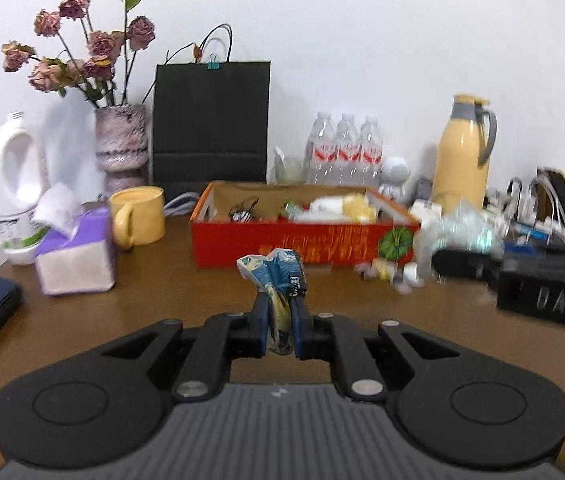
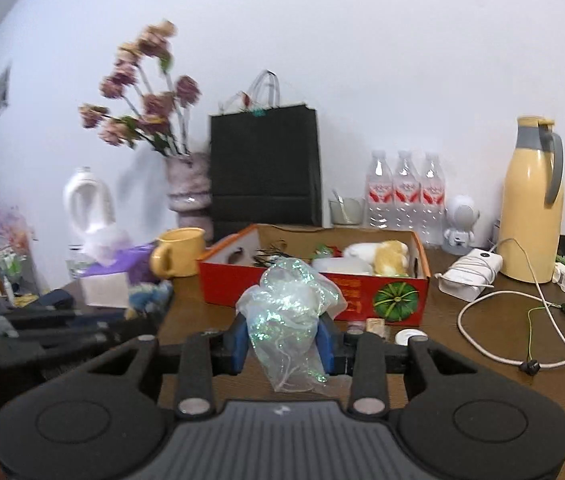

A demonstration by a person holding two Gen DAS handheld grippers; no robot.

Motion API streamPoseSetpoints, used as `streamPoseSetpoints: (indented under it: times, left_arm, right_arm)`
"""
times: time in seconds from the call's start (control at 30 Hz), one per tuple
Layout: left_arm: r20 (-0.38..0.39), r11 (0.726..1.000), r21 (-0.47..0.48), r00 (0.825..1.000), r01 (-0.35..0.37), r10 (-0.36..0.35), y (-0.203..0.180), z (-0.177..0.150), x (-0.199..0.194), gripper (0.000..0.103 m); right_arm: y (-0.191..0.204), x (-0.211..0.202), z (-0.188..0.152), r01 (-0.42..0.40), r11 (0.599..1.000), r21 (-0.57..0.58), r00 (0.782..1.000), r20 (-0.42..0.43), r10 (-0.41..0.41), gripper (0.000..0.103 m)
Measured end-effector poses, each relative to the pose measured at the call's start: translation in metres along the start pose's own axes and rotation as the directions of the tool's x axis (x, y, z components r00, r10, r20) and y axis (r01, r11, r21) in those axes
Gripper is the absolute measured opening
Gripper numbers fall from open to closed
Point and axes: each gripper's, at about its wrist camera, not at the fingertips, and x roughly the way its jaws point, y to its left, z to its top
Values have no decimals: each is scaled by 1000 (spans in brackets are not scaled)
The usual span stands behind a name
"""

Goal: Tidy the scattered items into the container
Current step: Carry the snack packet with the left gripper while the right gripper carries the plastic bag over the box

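Both claws loaded, left claw [image 1: 278, 312] pinching the crumpled blue wrapper [image 1: 274, 270], right claw [image 2: 282, 336] clamped on the iridescent plastic wad [image 2: 288, 308]; I carry each over the red box [image 1: 302, 240] at frame centre, clear its rim, then release.

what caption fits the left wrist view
Left claw shut on a crumpled blue wrapper, facing the red box.
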Motion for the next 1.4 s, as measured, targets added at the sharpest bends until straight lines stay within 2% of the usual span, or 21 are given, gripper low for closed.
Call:
streamPoseSetpoints:
  times: [0.13,0.33,0.43,0.47,0.57,0.67,0.8,0.93,1.07,1.13,1.2,1.23,1.27,1.33,1.4]
  left_arm:
    - [28,1000,11,999,-17,16,0,-9,-23,12]
    - [94,1000,-5,996,-5,5,8,15,-23,12]
    - [132,998,-17,989,66,-63,18,56,-5,12]
    - [150,997,-11,986,70,-68,21,76,3,12]
    - [206,998,12,977,59,-60,28,144,28,12]
    - [223,998,7,973,66,-66,32,207,54,13]
    - [205,999,-18,978,47,-43,36,256,80,13]
    - [174,999,0,984,45,-45,37,269,101,13]
    - [61,998,24,997,55,-56,35,280,143,13]
    - [-40,997,27,997,66,-64,35,280,175,13]
    - [-170,995,21,981,97,-92,40,275,213,13]
    - [-256,994,15,962,105,-98,42,267,234,13]
    - [-343,994,22,934,109,-95,44,256,255,13]
    - [-464,995,37,884,89,-61,49,231,287,13]
    - [-546,997,41,838,61,-28,56,208,311,13]
  right_arm:
    - [16,-23,-8,-23,1000,-5,999,29,23,34]
    - [28,-29,2,-58,998,-32,997,56,59,35]
    - [23,-16,29,-93,995,-25,993,72,94,35]
    - [19,-10,46,-111,993,-30,989,92,113,35]
    - [10,8,105,-87,994,-62,982,165,97,35]
    - [-3,29,174,-78,995,-61,972,219,89,35]
    - [-15,49,232,-51,998,-45,968,243,60,35]
    - [-28,66,252,-54,998,-15,976,212,56,35]
    - [-38,98,263,-34,999,-23,993,116,36,35]
    - [-49,131,268,-54,999,-2,998,20,54,35]
    - [-63,171,270,-90,994,55,988,-117,96,35]
    - [-66,187,264,-94,992,88,977,-186,109,35]
    - [-69,208,258,-90,989,122,956,-267,120,35]
    - [-73,243,238,-76,983,167,914,-383,136,35]
    - [-76,278,211,-52,980,190,860,-491,141,35]
